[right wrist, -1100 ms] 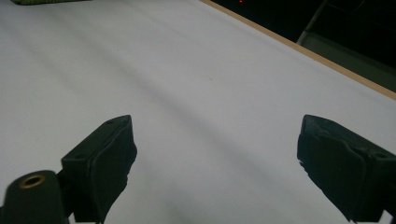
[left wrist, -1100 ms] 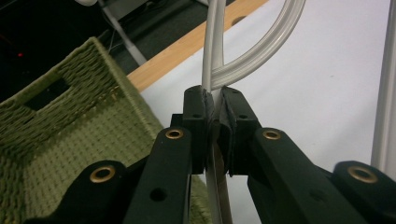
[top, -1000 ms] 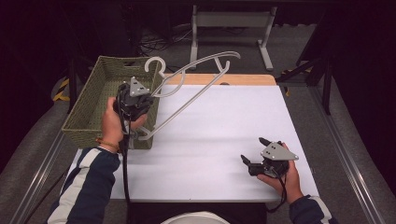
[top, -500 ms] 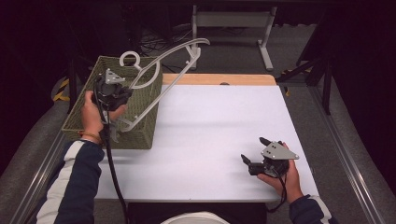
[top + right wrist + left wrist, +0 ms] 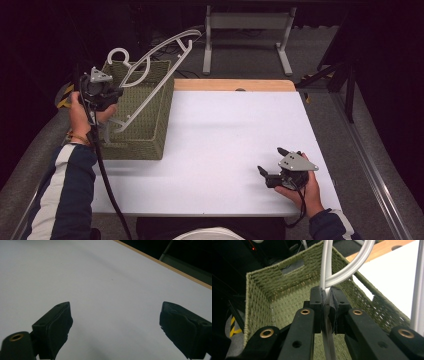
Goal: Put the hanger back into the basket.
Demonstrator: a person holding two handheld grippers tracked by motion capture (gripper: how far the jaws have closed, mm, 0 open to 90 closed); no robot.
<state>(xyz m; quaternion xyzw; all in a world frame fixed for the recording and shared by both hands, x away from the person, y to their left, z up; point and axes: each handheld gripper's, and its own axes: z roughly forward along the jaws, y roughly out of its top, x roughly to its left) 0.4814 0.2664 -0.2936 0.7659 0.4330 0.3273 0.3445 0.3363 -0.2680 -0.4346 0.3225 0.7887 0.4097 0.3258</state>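
1. Over the last second the left gripper (image 5: 102, 92) has carried the hanger (image 5: 150, 65) from above the white table (image 5: 225, 150) toward 9 o'clock, so it now hangs over the woven basket (image 5: 145, 135) at the table's 10 o'clock corner.
2. That shift suggests the job is to drop the hanger into the basket; it is over the opening but not yet lowered or let go.
3. The left gripper's jaws are clamped tight on the hanger's thin bar (image 5: 327, 302), with the basket's green floor (image 5: 287, 307) below.
4. The right gripper (image 5: 272, 175) has stayed at 5 o'clock on the table, jaws spread wide with nothing between them.
5. The hanger is pale grey plastic with a curved hook (image 5: 120, 54) near the gripper. It is tilted, with 1 shoulder reaching up toward 1 o'clock beyond the basket rim.
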